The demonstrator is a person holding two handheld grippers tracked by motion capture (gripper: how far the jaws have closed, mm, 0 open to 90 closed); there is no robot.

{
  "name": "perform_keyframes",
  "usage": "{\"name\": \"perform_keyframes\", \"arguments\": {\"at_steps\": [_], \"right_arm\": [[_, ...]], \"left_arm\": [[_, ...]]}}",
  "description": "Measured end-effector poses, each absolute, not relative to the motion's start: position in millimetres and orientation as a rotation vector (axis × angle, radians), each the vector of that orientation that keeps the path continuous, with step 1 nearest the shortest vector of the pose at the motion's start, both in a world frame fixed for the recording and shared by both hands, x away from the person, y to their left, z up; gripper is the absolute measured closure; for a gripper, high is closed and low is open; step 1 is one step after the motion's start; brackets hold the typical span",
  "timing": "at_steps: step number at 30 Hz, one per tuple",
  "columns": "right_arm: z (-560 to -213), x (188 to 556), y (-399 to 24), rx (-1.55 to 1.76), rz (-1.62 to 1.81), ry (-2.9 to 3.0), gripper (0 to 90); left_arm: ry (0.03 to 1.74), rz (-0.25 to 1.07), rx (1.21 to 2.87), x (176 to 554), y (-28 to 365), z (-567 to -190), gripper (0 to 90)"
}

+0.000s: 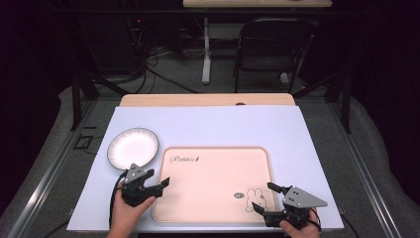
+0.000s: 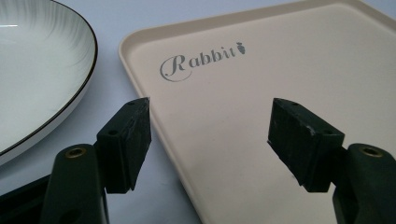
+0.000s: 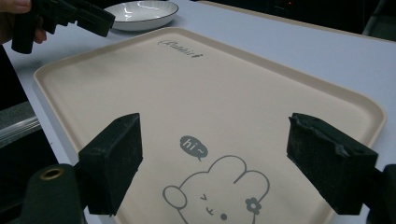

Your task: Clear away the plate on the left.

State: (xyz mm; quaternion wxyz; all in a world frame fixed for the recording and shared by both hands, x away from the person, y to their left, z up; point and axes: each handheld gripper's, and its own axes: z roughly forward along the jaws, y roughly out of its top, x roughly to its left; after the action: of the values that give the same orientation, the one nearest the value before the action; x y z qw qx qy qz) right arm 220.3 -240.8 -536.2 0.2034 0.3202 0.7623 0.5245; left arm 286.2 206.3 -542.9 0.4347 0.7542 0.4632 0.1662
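Note:
A beige tray point(image 1: 213, 168) with "Rabbit" lettering and a rabbit drawing lies in the middle of the white table cover. A white plate point(image 1: 133, 147) with a dark rim sits just off its far left corner. My left gripper point(image 1: 159, 179) hovers over the tray's left edge point(image 2: 140, 93), open, nothing between its pads; the plate point(image 2: 37, 70) lies to its left. My right gripper point(image 1: 265, 197) stands open at the tray's near right corner, above the rabbit drawing point(image 3: 219, 191), and holds nothing. From there I also see the plate point(image 3: 142, 11) and the left gripper point(image 3: 88, 16) farther off.
The white cover point(image 1: 208, 124) overlies a wooden table whose far edge point(image 1: 208, 99) shows. Beyond it stand a black folding chair point(image 1: 270, 44) and a white table leg point(image 1: 206, 49), with cables on the floor. Metal rails run along both sides of the table.

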Motion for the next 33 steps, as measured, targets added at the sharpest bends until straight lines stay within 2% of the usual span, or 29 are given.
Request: {"name": "perform_keyframes", "arguments": {"at_steps": [24,33], "right_arm": [[-537,219,-241,0.900,1.459,2.123,17.8],[-537,219,-241,0.897,1.458,2.123,17.8]], "left_arm": [[1.259,0.351,1.876,294,215,-531,30.5],[1.290,0.399,1.878,311,224,-514,31.2]]}}
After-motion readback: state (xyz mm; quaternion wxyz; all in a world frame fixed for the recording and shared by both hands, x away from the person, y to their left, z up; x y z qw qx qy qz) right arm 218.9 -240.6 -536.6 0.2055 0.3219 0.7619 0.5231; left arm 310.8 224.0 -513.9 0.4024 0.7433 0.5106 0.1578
